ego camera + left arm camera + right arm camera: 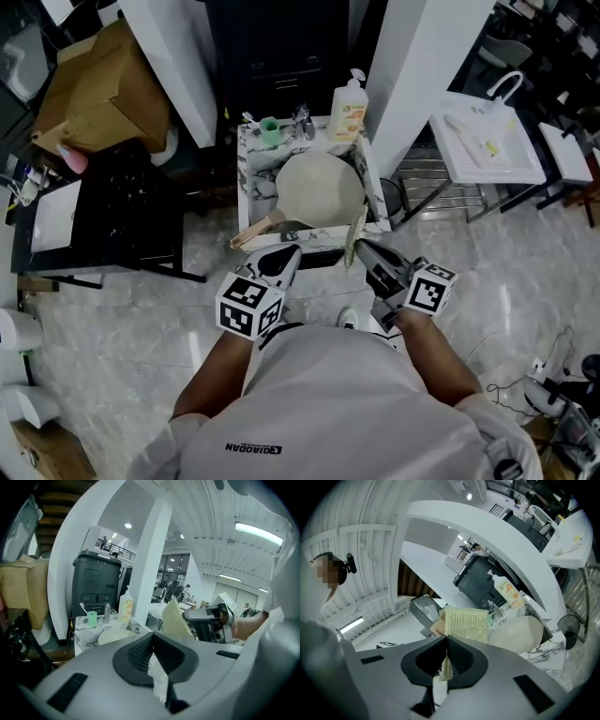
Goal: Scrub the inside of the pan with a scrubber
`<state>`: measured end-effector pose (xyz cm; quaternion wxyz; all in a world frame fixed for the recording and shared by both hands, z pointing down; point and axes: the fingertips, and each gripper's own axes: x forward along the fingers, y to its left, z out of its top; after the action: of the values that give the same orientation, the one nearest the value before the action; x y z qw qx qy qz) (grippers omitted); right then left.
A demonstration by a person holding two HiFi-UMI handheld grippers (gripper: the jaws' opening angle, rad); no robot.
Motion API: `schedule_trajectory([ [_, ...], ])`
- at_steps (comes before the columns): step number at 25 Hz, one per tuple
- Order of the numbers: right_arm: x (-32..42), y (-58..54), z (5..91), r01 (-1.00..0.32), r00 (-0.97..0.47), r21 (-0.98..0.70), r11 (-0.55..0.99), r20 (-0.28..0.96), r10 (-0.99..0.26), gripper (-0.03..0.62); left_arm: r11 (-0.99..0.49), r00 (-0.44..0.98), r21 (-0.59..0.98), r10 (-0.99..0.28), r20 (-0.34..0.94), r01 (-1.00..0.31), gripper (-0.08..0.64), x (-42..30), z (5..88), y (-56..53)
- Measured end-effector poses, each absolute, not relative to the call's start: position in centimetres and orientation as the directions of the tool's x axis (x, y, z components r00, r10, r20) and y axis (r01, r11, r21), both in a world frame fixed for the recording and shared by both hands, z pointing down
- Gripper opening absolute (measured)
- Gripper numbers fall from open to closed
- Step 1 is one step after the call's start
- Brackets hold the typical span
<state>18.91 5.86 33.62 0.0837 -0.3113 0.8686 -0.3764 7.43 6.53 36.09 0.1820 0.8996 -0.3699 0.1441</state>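
Observation:
A pan (319, 187) with a cream inside and a wooden handle (253, 232) lies in a small marble-patterned sink stand (246, 183). My right gripper (362, 249) is shut on a yellow-green mesh scrubber (353, 238), held upright just in front of the stand's near edge. In the right gripper view the scrubber (465, 625) rises from the shut jaws of the right gripper (446, 640), with the pan (516, 632) beyond. My left gripper (288, 254) hovers beside the handle, apart from it. The left gripper (152, 640) is shut with nothing in it; its view shows the scrubber (176, 618).
A soap bottle (349, 108), a green cup (269, 129) and a faucet (302, 122) stand at the stand's back. A black rack (112, 216) and cardboard box (103, 89) are at left. A white basin (487, 141) and wire rack (441, 187) are at right.

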Motion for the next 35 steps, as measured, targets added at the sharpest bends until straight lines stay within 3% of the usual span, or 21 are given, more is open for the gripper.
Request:
schedule_trajectory([
  [20,20.3,5.0,34.2,-0.441,-0.811,-0.712,0.546,0.055,-0.583,0.044,-0.635,0.64,0.185,-0.625,0.447,-0.75,0.015,8.5,36.6,6.9],
  [35,20.1,6.0,34.5,-0.442,-0.815,-0.711,0.547,0.063,-0.577,0.044,-0.65,0.661,0.193,-0.624,0.417,-0.735,0.014,9.6,35.4,7.1],
])
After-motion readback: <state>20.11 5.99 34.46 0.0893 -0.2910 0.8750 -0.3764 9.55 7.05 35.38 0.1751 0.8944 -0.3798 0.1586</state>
